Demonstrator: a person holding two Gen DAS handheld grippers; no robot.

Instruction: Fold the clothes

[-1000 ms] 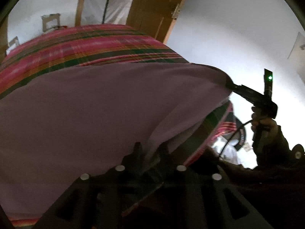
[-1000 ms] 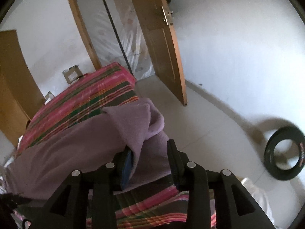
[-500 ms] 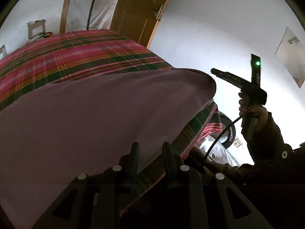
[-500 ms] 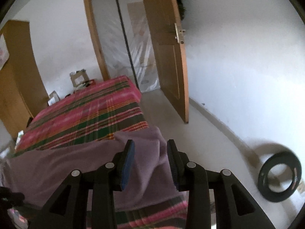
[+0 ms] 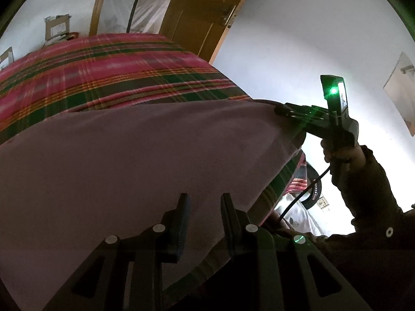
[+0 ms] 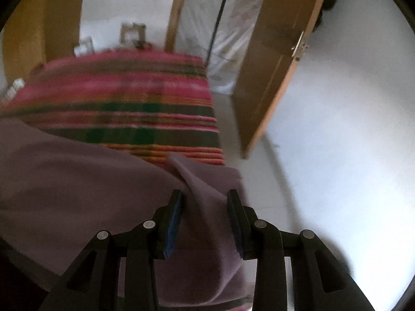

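Mauve cloth [image 5: 145, 160] lies spread over the plaid bedcover [image 5: 109, 77], ahead of and under both grippers. Left gripper [image 5: 205, 199] and right gripper [image 6: 205, 197] gape over its near edge, gripping nothing; folding looks barely begun.

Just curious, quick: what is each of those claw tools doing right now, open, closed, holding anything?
Left gripper: open, over the purple cloth, not clamping it.
Right gripper: open, a cloth fold between its fingers, not pinched.
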